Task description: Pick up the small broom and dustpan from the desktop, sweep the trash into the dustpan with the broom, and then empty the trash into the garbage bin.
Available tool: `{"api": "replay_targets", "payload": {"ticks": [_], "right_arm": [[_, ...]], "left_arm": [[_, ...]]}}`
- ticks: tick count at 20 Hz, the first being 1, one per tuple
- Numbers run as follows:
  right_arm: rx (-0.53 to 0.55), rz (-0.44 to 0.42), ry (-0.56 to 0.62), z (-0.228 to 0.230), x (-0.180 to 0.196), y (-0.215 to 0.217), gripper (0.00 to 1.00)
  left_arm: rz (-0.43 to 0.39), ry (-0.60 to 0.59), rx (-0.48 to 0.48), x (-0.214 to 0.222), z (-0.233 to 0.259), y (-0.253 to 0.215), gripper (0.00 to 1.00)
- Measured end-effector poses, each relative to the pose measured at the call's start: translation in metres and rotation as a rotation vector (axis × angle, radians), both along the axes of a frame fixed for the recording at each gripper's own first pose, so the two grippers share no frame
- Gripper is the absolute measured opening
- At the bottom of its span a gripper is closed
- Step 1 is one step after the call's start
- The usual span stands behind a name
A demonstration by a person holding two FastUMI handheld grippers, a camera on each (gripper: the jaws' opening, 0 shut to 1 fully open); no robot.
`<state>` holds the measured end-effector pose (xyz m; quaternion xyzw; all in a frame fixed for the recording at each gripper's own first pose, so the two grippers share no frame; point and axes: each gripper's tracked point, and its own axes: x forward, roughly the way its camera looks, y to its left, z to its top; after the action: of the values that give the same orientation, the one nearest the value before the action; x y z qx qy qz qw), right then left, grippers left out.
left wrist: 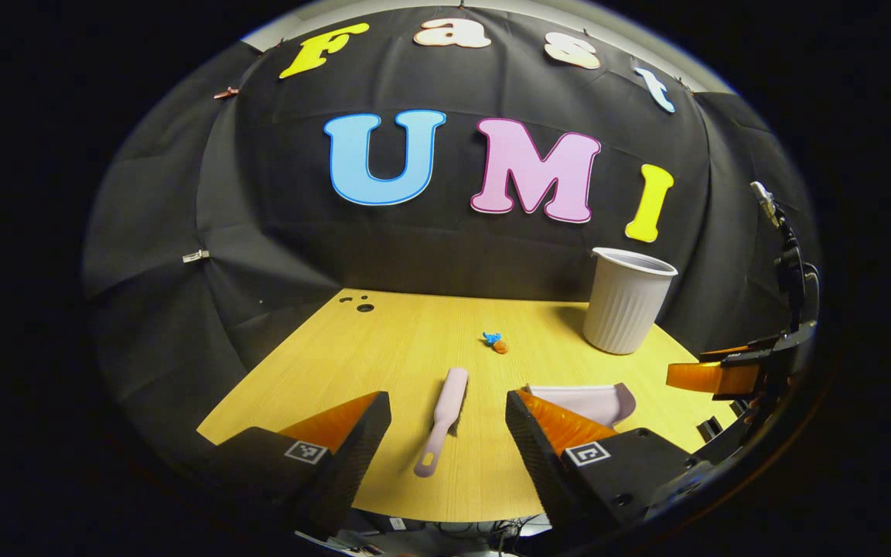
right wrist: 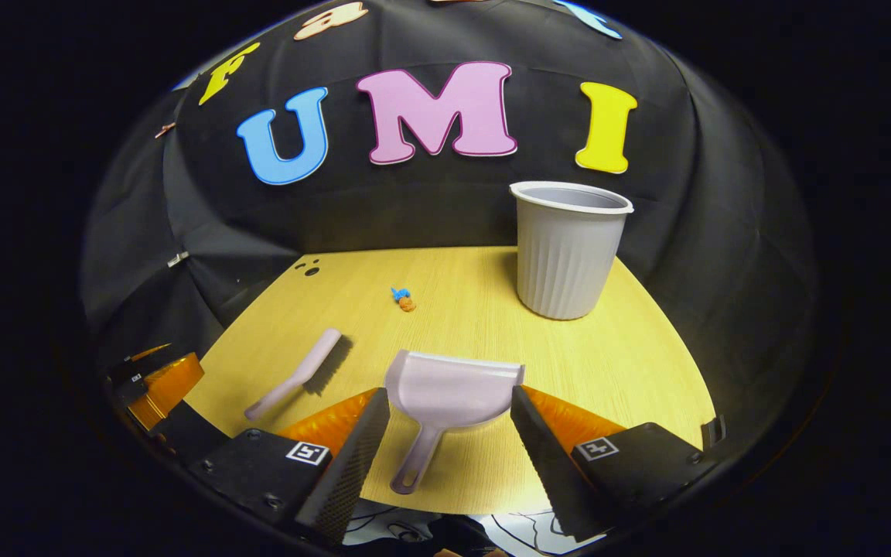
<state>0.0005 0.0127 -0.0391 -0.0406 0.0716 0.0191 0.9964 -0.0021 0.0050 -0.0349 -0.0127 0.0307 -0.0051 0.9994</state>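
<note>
No legible text; only square coded markers on gripper (left wrist: 445,418) bodies.

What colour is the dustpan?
Pale pink dustpan, clearest in the right gripper view.

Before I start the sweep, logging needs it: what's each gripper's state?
Left gripper: open, empty, broom between its fingers.
Right gripper: open, empty, dustpan between its fingers.

Pink broom (left wrist: 441,420) and dustpan (right wrist: 445,402) flat on desktop (right wrist: 631,363) — ribbed bin (right wrist: 567,249) upright.
</note>
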Motion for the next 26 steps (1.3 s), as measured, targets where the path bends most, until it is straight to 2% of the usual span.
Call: {"api": "replay_targets", "payload": {"ticks": [6,14,26], "right_arm": [[0.022,0.0,0.102,-0.027,0.013,0.01,0.99],[0.089,-0.081,0.325,-0.1,0.042,0.006,1.0],[0.138,-0.214,0.558,-0.178,0.101,-0.005,1.0]], "left_arm": [[0.02,0.038,0.0,0.0,-0.014,0.013,0.96],[0.07,0.15,0.049,0.004,-0.043,0.03,0.95],[0.056,0.347,0.129,0.067,-0.082,0.026,0.94]]}}
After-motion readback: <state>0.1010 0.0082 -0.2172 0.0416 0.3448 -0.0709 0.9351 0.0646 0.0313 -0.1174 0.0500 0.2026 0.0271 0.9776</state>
